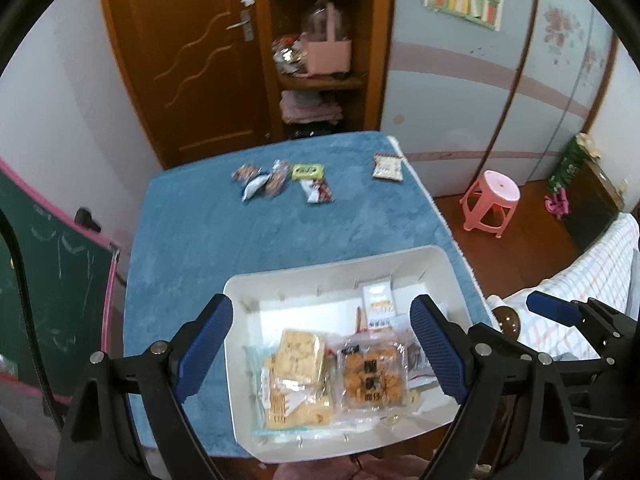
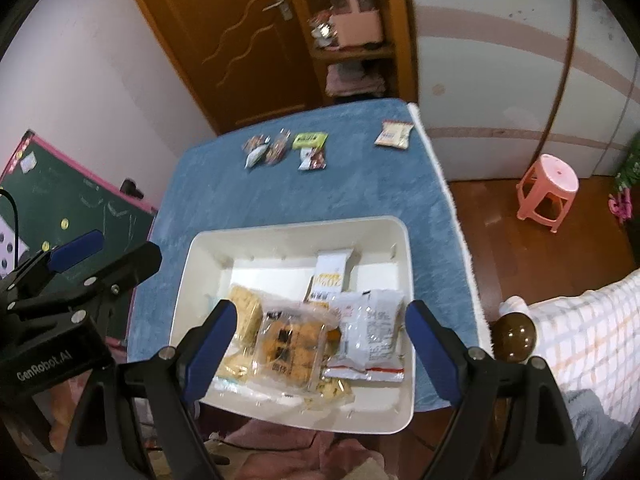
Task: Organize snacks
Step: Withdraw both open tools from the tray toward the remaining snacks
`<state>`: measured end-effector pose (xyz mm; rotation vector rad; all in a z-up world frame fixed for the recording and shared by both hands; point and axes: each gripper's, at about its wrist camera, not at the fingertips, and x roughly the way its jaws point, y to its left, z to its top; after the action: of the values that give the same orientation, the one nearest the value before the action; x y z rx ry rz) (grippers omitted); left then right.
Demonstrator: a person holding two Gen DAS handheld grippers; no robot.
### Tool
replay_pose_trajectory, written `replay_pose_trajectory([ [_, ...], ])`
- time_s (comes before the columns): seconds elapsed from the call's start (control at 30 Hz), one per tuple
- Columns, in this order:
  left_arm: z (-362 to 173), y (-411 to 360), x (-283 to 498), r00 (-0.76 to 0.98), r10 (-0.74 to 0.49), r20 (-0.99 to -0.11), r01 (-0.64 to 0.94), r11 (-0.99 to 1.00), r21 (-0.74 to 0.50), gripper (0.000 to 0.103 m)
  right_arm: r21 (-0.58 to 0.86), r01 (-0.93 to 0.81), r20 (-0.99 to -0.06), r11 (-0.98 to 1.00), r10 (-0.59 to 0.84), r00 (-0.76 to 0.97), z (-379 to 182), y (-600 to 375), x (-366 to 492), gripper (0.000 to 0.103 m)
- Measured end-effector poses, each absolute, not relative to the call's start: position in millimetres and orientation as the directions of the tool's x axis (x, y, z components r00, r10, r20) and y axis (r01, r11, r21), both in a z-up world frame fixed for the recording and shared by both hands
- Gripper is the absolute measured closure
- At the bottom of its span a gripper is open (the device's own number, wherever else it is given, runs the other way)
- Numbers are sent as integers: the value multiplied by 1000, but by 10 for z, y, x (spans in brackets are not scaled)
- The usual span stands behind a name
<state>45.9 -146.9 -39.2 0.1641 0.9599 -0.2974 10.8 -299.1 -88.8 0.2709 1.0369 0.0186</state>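
Left gripper (image 1: 322, 354) and right gripper (image 2: 318, 354), both spread and empty, above the white bin (image 2: 404, 240); best approach low over the far packets (image 1: 280, 178); pinch one singly.

- The worktop (image 1: 192, 240) is covered by a blue fuzzy cloth (image 2: 360, 192).
- A white bin (image 1: 448, 264) sits on the cloth at the near edge, overhanging it slightly; snack packets lie inside.
- Toward the far edge lies a loose cluster of small packets (image 1: 264, 178), some touching.
- Among them is a green packet (image 1: 307, 171), with a red-and-white packet (image 1: 318, 192) just in front of it.
- A beige packet (image 1: 388, 167) lies apart, near the far right corner.
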Motion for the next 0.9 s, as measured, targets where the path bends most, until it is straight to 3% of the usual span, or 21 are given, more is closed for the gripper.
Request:
replay_pose_trajectory([
  [0.43, 138, -1242, 965, 622, -266, -737, 419, 908, 26, 13, 234, 205, -768, 950, 51, 639, -263, -2912, 341, 16],
  [0.9, 569, -1176, 1800, 674, -305, -673, 378, 925, -40, 13, 159, 275, -644, 948, -112, 757, 559, -3176, 862, 16],
])
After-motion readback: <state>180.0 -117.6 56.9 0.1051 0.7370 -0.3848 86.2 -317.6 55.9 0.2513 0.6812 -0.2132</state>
